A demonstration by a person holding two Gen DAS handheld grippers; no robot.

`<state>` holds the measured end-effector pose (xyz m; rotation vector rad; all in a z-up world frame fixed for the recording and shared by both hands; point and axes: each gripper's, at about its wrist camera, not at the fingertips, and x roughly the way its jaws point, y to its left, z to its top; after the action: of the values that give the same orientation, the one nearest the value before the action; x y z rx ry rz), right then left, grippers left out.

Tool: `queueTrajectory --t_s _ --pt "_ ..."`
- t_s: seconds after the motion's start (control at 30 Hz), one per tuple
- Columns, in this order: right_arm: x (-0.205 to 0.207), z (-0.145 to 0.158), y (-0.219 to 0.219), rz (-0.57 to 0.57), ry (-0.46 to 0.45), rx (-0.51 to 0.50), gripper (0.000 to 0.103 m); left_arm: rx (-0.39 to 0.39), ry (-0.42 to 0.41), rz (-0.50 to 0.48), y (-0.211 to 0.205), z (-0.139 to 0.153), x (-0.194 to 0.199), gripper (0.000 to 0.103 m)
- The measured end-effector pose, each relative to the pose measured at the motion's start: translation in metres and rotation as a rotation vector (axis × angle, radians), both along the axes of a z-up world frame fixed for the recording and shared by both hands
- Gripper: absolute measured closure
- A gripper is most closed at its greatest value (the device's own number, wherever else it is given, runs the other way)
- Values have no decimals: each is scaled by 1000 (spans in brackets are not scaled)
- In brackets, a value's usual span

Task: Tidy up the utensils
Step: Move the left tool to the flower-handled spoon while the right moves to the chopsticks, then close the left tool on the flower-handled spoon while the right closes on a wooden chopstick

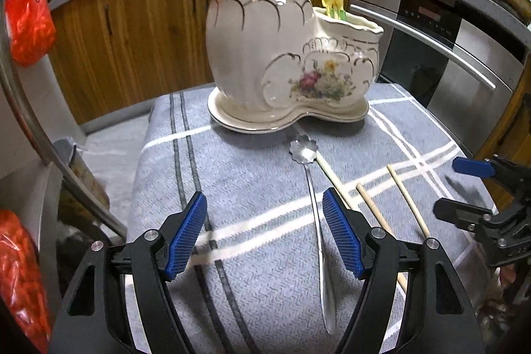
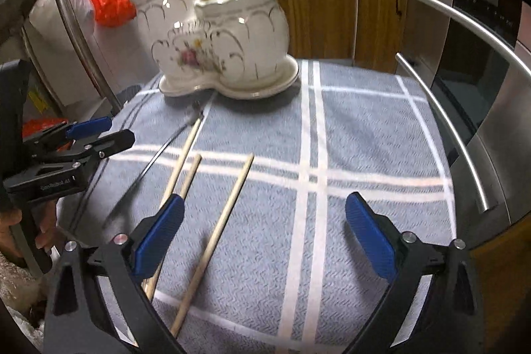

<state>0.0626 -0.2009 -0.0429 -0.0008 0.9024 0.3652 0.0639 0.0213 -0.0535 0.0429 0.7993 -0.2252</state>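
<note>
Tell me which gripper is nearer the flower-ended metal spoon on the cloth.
Left. The left gripper hangs over the metal spoon, whose handle runs between its open jaws. The right gripper sits farther right, over the wooden chopsticks.

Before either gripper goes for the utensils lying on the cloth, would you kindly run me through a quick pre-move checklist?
1. Left gripper jaws open, nothing held: ok.
2. Right gripper jaws open, nothing held: ok.
3. Metal spoon flat on the cloth, its handle running between the left jaws: ok.
4. Wooden chopsticks separated for a single grasp: not ok, two lie close together.
5. Ceramic holder upright on its saucer: ok.
6. Free room inside the holder: cannot tell.
</note>
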Motion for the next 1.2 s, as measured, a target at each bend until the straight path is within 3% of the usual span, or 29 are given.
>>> queueTrajectory --t_s 0.33,0.43,0.73,0.93,1.2 --pt "-2 -9 15 48 55 -23 60 -1 1 -36 -11 0 0 30" --pt "-1 -9 21 65 67 -27 67 -6 5 -51 -15 -1 0 33" --pt "9 -9 33 69 83 -56 70 -11 30 -89 -24 -5 3 49" --pt "14 -12 39 72 86 -71 71 51 57 -131 -42 -12 18 68" --pt "18 -13 45 85 78 -100 74 68 102 -131 -53 -19 42 71"
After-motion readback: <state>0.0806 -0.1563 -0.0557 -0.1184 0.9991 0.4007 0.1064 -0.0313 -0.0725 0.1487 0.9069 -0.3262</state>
